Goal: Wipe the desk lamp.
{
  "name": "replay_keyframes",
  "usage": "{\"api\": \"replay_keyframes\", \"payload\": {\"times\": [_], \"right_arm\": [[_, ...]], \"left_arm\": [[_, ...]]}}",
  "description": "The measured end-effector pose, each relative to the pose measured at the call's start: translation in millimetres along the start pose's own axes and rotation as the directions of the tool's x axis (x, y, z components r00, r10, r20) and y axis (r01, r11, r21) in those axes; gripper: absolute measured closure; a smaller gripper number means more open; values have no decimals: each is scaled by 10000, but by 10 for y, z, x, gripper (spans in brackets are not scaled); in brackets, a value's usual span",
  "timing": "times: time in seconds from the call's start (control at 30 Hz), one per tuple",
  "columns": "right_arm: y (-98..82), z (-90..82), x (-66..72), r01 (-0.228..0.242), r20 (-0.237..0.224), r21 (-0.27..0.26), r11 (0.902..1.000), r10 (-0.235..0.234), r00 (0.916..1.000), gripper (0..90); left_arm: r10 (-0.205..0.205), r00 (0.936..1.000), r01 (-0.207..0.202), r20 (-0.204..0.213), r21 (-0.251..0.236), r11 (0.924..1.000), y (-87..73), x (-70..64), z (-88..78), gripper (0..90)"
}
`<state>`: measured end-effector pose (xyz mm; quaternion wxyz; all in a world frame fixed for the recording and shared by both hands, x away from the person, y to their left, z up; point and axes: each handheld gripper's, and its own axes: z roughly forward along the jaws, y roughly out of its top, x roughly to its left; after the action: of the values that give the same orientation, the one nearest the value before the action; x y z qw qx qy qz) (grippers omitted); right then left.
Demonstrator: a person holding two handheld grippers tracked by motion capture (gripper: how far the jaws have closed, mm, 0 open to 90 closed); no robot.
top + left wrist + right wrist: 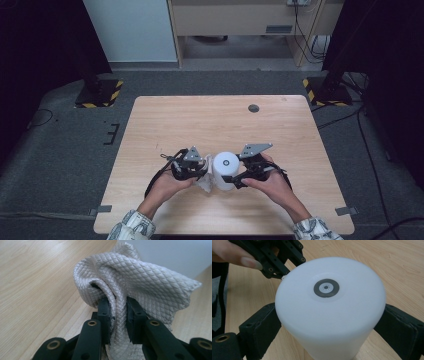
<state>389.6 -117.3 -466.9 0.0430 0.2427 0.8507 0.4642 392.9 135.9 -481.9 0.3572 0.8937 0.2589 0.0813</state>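
Left gripper (pixel 117 312): jaws clamped on a bunched fold of grey quilted cloth (pixel 140 282), centre of frame, pressed against the white cylinder's side. Right gripper (pixel 329 325): jaws spread wide around white cylinder (pixel 329 312), pads touching both flanks, so gripping it. In high view, cylinder (pixel 225 170) upright at lower centre of table (pixel 210 120), cloth (pixel 206 181) on its left. Likely wiping the cylinder: hold and contact set, most of the wall probably left to cover.
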Motion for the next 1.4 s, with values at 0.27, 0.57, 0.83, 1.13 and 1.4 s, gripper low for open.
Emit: {"api": "replay_keyframes", "payload": {"times": [0.27, 0.57, 0.83, 1.13, 1.4], "right_arm": [[0, 17, 9, -19, 20, 10, 10000, 19, 10000, 82], [5, 25, 15, 30, 85, 25, 10000, -30, 10000, 82], [6, 27, 16, 42, 79, 26, 10000, -42, 10000, 82], [6, 25, 31, 100, -1, 78, 9999, -100, 10000, 82], [-1, 24, 41, 125, 36, 70, 9999, -125, 9999, 84]], "left_arm": [[-121, 9996, 117, -272, -159, 9998, 36, 29, 43, 754], [-35, 10000, 40, -77, 592, 9982, -14, 7, 100, 753], [-152, 9998, 153, -89, 94, 9998, 29, 15, 2, 754], [-196, 9994, 181, -293, -522, 9985, 121, -13, -163, 753], [-109, 9992, 61, -375, -1254, 9921, 224, -29, -419, 753]]}}
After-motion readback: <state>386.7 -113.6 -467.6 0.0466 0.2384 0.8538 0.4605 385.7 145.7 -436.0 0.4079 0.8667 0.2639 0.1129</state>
